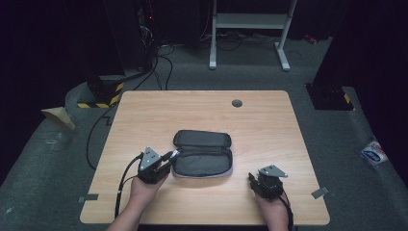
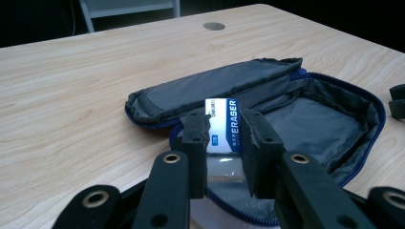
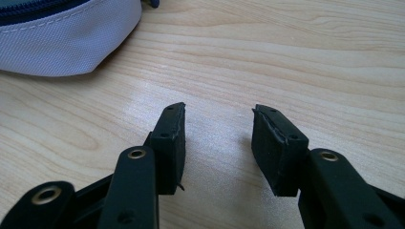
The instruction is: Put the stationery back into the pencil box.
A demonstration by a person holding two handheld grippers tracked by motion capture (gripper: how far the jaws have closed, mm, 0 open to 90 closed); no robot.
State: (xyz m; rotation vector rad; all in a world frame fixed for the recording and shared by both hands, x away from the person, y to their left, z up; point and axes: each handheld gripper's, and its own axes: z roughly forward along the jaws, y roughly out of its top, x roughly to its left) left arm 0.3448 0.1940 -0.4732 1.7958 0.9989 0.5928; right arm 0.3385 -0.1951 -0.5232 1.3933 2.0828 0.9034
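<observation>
near the bench's front edge: right gripper point(image 3: 217, 131) released, jaws apart over bare wood; left gripper point(image 2: 224, 138) clenched on a white-and-blue eraser point(image 2: 222, 126), held over the open grey pencil case point(image 1: 203, 154) at mid-bench; beyond, a round grommet point(image 1: 236, 103) by the far edge.

1. The right gripper point(image 3: 218, 143) holds its two black jaws apart, nothing between them.
2. Bare wooden table point(image 3: 286, 57) lies beneath.
3. A grey pouch point(image 3: 67, 38) with a blue zipper sits upper left, apart from the jaws.
</observation>
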